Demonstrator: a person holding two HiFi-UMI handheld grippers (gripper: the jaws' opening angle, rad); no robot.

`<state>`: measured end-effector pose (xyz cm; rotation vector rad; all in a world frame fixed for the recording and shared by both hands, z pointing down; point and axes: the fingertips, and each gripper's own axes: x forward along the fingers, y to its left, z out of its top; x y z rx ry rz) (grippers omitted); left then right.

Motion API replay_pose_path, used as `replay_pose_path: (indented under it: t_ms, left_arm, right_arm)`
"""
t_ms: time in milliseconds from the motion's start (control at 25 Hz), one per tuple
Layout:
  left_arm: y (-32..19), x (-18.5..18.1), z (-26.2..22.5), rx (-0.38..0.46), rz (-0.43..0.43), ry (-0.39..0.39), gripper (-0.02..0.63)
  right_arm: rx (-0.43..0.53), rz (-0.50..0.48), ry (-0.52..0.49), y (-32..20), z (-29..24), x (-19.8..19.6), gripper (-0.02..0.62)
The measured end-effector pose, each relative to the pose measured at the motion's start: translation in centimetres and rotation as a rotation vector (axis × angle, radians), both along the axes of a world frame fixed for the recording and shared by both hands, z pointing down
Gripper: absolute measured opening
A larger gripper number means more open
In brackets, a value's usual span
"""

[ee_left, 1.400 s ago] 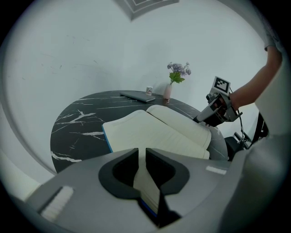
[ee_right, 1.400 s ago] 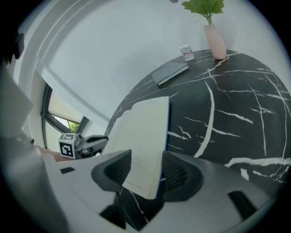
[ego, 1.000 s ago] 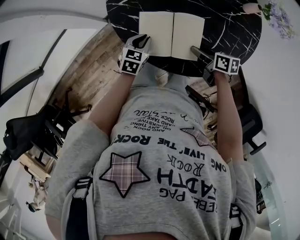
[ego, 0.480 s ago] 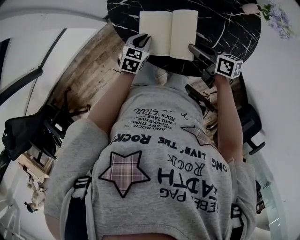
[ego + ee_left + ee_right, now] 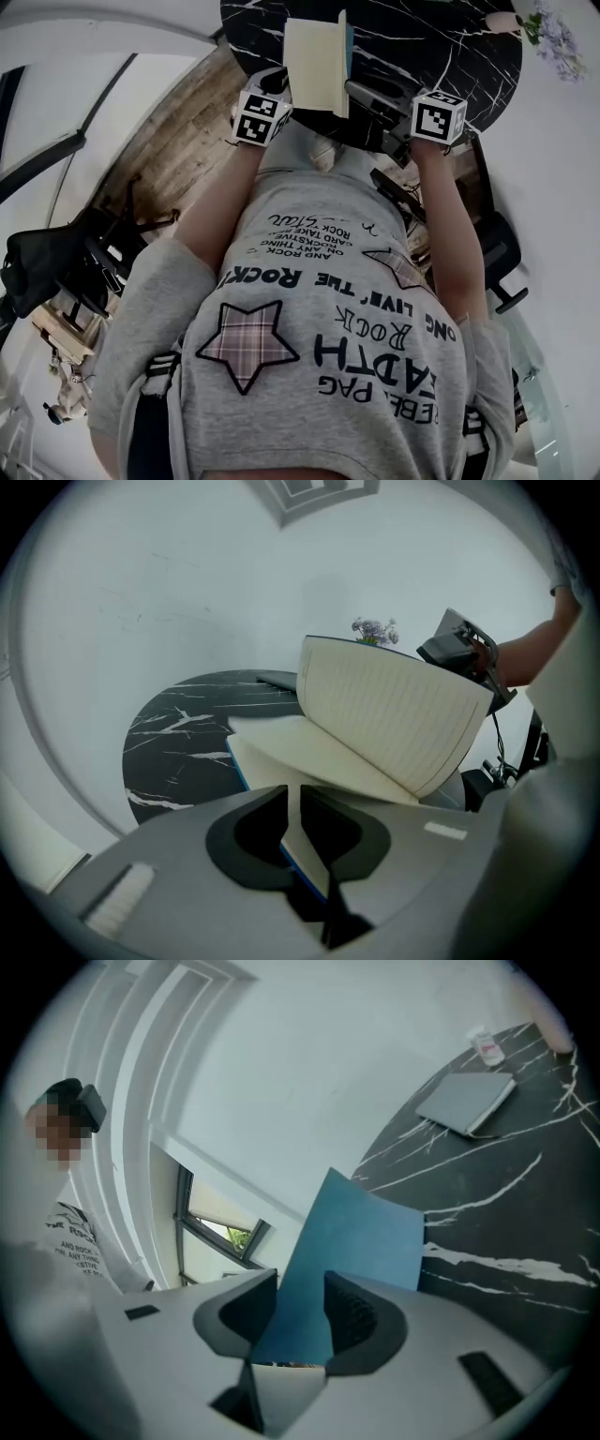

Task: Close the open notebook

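Note:
The notebook (image 5: 314, 56) lies at the near edge of the round black marble table (image 5: 441, 47). Its left half rests flat with a cream page up, and its right half stands nearly upright, showing the blue cover (image 5: 352, 1241). My left gripper (image 5: 278, 86) is shut on the near left corner of the notebook (image 5: 375, 724); a blue edge sits between the jaws of this left gripper (image 5: 292, 794). My right gripper (image 5: 361, 94) reaches in from the right under the raised half. In the right gripper view the blue cover passes slantwise between the jaws of the right gripper (image 5: 300, 1283), which are closing.
A flat grey case (image 5: 466, 1102) and a small bottle (image 5: 486, 1047) lie far back on the table. Purple flowers (image 5: 553, 33) stand at the table's right rim. Dark chairs (image 5: 56, 262) are on the wooden floor to the left, and a white wall lies beyond the table.
The notebook's right half has swung up from flat to nearly upright. My right gripper has risen and moved left with it. The left gripper has stayed in place.

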<state>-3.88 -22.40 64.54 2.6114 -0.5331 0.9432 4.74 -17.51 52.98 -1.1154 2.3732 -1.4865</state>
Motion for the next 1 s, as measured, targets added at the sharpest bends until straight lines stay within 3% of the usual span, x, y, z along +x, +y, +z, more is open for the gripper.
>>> replay_pose_path:
  t_ms: [520, 1000]
  left_arm:
    - [-0.9, -2.7, -0.5, 0.016, -0.059, 0.006, 0.037]
    - [-2.0, -5.4, -0.1, 0.032, -0.119, -0.018, 0.037]
  right_arm:
    - [-0.018, -0.144, 0.042, -3.0, 2.2, -6.3, 0.141]
    - [-0.116, -0.211, 0.122, -4.5, 7.0, -9.2, 0.141]
